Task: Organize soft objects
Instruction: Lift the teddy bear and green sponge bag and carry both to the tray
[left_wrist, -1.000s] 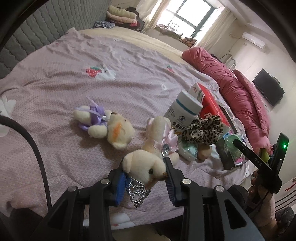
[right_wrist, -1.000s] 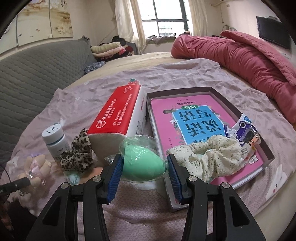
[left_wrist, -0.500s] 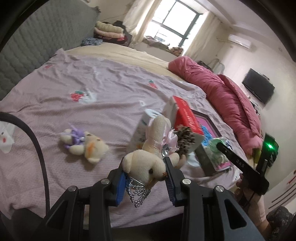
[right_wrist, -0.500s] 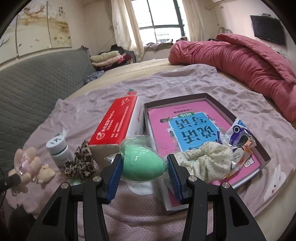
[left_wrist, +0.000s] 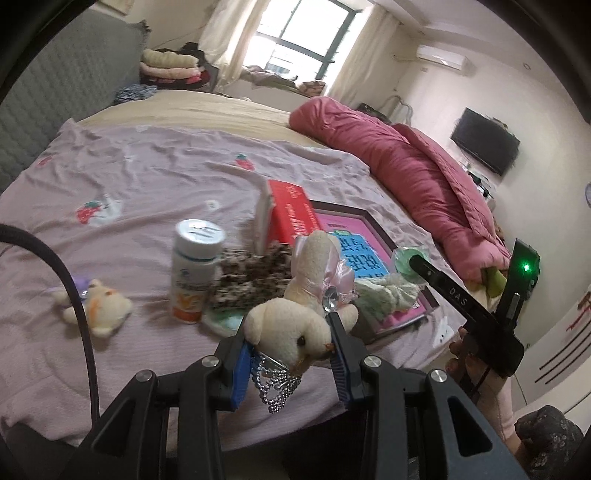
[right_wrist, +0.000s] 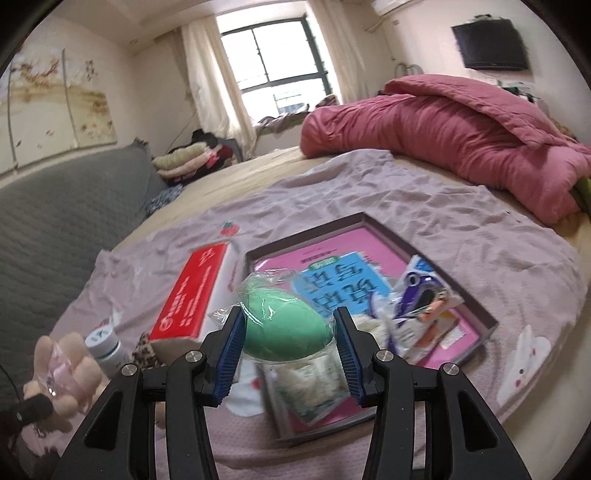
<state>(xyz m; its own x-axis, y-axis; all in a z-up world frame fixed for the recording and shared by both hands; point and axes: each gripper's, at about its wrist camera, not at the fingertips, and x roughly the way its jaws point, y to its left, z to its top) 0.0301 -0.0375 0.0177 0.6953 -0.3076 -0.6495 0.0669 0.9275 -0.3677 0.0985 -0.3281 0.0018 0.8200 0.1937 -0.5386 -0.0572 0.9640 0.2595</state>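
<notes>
My left gripper (left_wrist: 290, 360) is shut on a cream plush bear (left_wrist: 295, 314) with a pink bow and a bead chain, held above the bed's near edge; the bear also shows in the right wrist view (right_wrist: 62, 373). My right gripper (right_wrist: 288, 349) is shut on a green sponge egg in clear wrap (right_wrist: 284, 325), lifted above a shallow box (right_wrist: 484, 317). A pale floral scrunchie (right_wrist: 314, 384) lies in the box. A leopard scrunchie (left_wrist: 251, 280) and a second small bear with a purple bow (left_wrist: 98, 304) lie on the lilac sheet (left_wrist: 147, 192).
A red tissue box (right_wrist: 195, 295), a white pill bottle (left_wrist: 194, 269) and a snack packet (right_wrist: 421, 306) sit near the shallow box, which holds a pink book. A rolled pink duvet (right_wrist: 443, 118) lies at the far right. A grey headboard (right_wrist: 55, 229) is at the left.
Both grippers have risen and swung right with their loads. The cream bear has left the sheet and now hangs in front of the bottle and scrunchie. The green egg sits higher above the shallow box.
</notes>
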